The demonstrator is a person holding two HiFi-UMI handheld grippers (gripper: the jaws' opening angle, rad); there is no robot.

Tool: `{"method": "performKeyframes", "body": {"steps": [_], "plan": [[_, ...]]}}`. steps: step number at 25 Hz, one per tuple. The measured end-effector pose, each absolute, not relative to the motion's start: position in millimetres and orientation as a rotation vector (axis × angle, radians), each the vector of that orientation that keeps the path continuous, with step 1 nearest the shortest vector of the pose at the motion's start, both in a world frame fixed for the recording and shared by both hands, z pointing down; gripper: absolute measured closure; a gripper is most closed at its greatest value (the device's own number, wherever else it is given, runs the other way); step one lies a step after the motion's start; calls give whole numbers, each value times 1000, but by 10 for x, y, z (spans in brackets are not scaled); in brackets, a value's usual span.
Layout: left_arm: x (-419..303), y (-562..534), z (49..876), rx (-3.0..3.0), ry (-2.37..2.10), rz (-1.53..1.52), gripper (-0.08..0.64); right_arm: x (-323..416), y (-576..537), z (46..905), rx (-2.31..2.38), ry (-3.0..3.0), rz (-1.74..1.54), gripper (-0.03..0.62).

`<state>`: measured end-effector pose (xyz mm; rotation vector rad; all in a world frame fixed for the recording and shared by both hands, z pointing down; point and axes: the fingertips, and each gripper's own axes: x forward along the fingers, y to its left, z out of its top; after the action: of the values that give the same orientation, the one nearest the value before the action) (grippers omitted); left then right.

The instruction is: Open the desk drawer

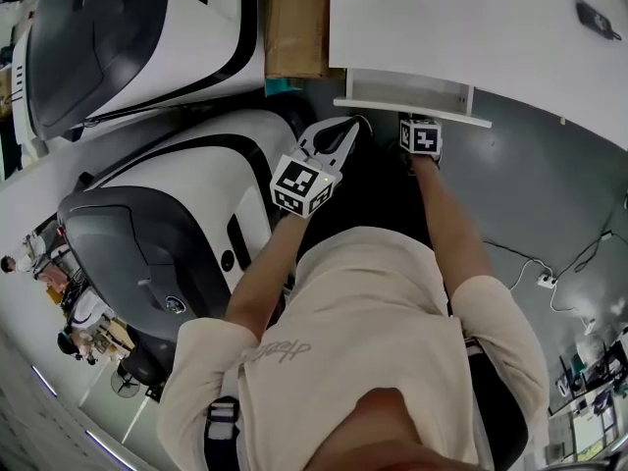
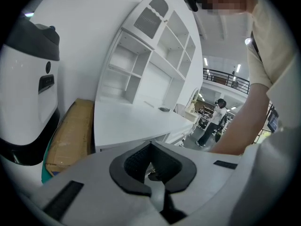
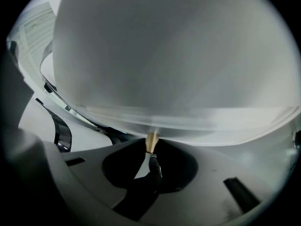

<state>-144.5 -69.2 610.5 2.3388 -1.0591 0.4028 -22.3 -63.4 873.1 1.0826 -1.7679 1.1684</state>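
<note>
A white desk [image 1: 471, 27] fills the upper right of the head view. Below its edge the white drawer [image 1: 402, 91] stands drawn out a little way. My right gripper [image 1: 418, 121] points steeply down at the drawer's front, its marker cube just behind. In the right gripper view the drawer's white panel [image 3: 178, 60] fills the picture, and the right gripper [image 3: 151, 147] is shut on a small tan knob [image 3: 151, 139]. My left gripper [image 1: 345, 126] hangs beside the drawer on its left, shut and empty. In the left gripper view the left gripper [image 2: 150, 144] faces the desk top [image 2: 127, 121].
Two large white-and-black machines [image 1: 147, 37] [image 1: 167, 214] stand close on the left. A cardboard box [image 1: 294, 23] leans between them and the desk. A white shelf unit [image 2: 150, 55] sits on the desk. Cables and a power strip [image 1: 545, 281] lie on the grey floor at right.
</note>
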Motion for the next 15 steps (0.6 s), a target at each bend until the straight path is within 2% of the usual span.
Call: {"method": "performKeyframes", "body": {"steps": [15], "plan": [[-1198, -67, 6173, 2182, -1205, 397, 560, -160, -163, 8705, 1018, -1794, 1165, 515]]}}
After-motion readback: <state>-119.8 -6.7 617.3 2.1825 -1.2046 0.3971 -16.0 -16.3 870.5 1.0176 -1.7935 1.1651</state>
